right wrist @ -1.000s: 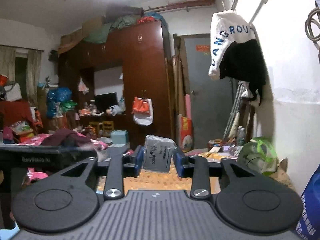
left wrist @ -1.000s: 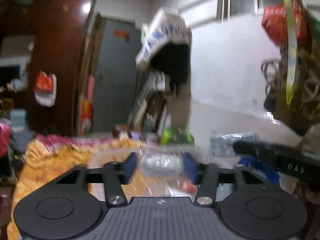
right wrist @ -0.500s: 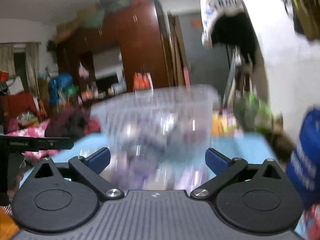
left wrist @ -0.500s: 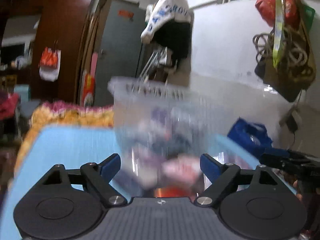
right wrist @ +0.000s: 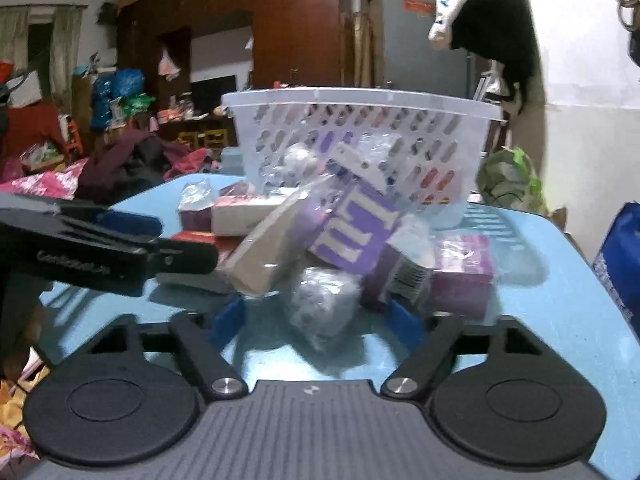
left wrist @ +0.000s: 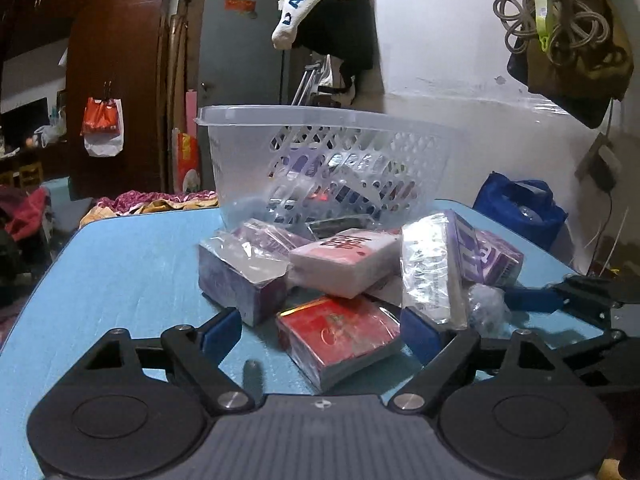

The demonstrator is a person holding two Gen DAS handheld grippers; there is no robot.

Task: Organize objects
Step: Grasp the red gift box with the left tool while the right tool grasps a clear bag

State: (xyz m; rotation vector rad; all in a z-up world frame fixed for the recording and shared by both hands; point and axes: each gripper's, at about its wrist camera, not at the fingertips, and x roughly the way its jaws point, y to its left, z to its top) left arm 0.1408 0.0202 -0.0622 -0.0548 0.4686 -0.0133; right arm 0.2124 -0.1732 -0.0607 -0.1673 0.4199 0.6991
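Note:
A clear plastic basket [left wrist: 320, 152] [right wrist: 360, 132] stands on a blue table [left wrist: 120, 264] [right wrist: 540, 292], with packets inside. A pile of wrapped packets lies in front of it: a red box [left wrist: 340, 336], a pink box [left wrist: 344, 260], purple boxes [left wrist: 236, 276] [right wrist: 352, 240] and a crumpled clear-wrapped bundle [right wrist: 320, 304]. My left gripper [left wrist: 320, 330] is open with the red box between its fingers, not gripped. My right gripper [right wrist: 318, 320] is open around the crumpled bundle. Each gripper shows in the other's view: the right one in the left wrist view [left wrist: 560, 300], the left one in the right wrist view [right wrist: 100, 248].
A blue bag [left wrist: 520, 208] sits right of the table by the white wall. A green bag [right wrist: 508, 180] lies behind the table. A dark wardrobe [left wrist: 116, 60], clothes and clutter [right wrist: 120, 160] fill the room's left side.
Both grippers have opened and dropped from room height to the table. The small packets they held a second ago are released. The basket and pile now fill both views.

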